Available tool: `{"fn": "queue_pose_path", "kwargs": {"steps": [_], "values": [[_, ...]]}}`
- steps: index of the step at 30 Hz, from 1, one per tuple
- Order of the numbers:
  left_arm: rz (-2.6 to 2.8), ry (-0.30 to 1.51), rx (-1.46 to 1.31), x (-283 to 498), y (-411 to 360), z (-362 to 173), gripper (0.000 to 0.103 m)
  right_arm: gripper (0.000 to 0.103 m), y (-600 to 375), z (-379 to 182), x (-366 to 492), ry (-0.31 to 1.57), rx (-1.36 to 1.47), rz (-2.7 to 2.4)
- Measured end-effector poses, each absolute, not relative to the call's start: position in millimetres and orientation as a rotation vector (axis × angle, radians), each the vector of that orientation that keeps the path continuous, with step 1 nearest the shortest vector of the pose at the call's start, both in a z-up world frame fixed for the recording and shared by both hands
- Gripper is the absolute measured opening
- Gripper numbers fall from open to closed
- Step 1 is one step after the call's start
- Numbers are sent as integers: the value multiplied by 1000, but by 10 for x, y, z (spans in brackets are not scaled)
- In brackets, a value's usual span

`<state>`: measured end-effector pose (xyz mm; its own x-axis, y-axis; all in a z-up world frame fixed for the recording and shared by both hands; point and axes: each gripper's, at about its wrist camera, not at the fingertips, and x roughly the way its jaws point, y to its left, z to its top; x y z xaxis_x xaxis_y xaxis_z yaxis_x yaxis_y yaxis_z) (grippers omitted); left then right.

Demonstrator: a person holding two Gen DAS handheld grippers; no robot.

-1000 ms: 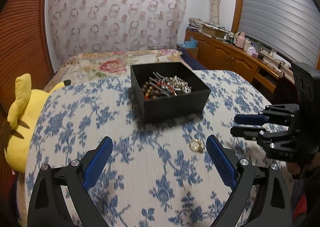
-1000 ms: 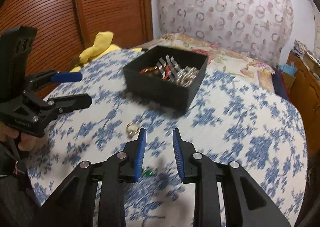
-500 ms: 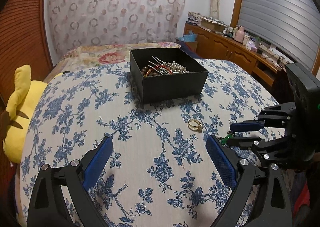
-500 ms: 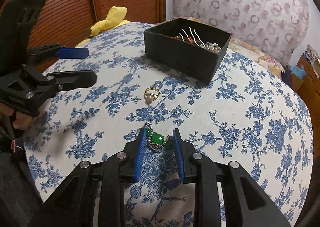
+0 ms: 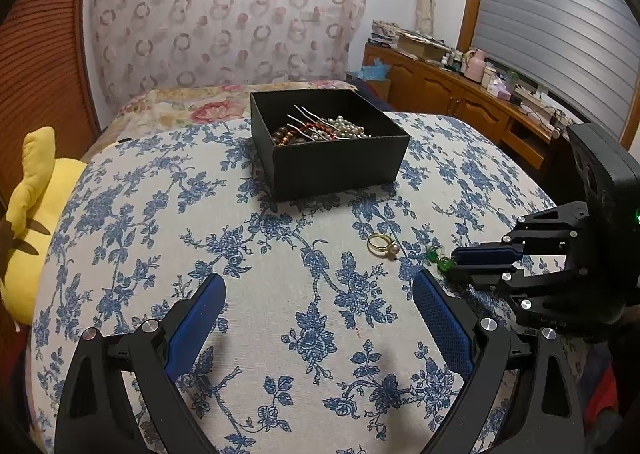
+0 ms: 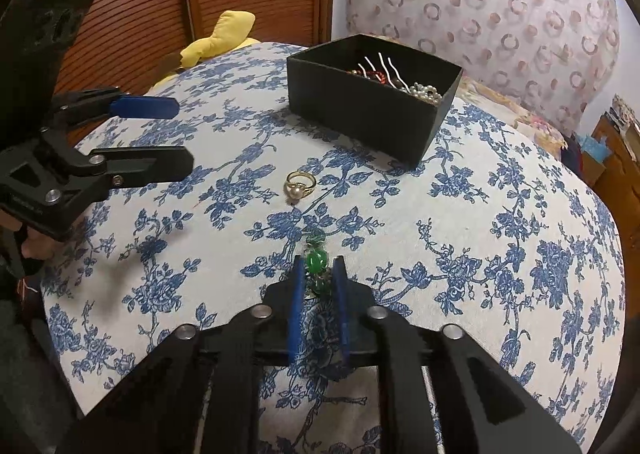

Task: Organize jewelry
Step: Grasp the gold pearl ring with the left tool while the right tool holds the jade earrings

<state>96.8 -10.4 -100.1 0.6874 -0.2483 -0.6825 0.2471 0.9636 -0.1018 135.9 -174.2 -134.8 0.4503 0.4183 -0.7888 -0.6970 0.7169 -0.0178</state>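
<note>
The green stone piece (image 6: 317, 262) lies on the flowered tablecloth (image 6: 500, 221), on the near side of the black box (image 6: 362, 109) and well apart from it. Its string of green stones runs lengthwise away from the right gripper (image 6: 318, 278), roughly toward the box, so its long axis lines up with the fingers, not across them. The near end sits right between the two blue pads (image 6: 296, 294), and the far stones poke out past the tips. The jaws are closing on it. The gap is narrow, and the pads look to be at or nearly at the sides of the stones, though I cannot tell whether they press firmly yet.

The gold ring (image 6: 300, 183) lies between the green piece and the box, just beyond the green stones and a little to their left in the right wrist view. It is untouched.

The left gripper (image 5: 320, 318) hovers over bare cloth with its jaws wide apart and nothing between them. It is on the side of the ring away from the right gripper, and the ring is nearer to it than the green piece is.

The box already holds beads (image 5: 288, 135), pearls (image 5: 348, 127) and hairpins (image 5: 316, 121). By my reading, the right hand is the one placed to carry the green piece to the box.
</note>
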Motion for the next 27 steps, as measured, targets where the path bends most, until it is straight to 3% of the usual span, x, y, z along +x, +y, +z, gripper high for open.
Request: {"fn": "queue_pose_path", "kwargs": {"steps": [19, 27], "values": [[-343, 804, 57, 1234, -436, -1061, 90, 13, -2055, -1143, 1423, 783, -281, 625], [-368, 847, 112, 1381, -673, -1149, 60, 13, -2127, -1146, 1438, 779, -258, 606]]}}
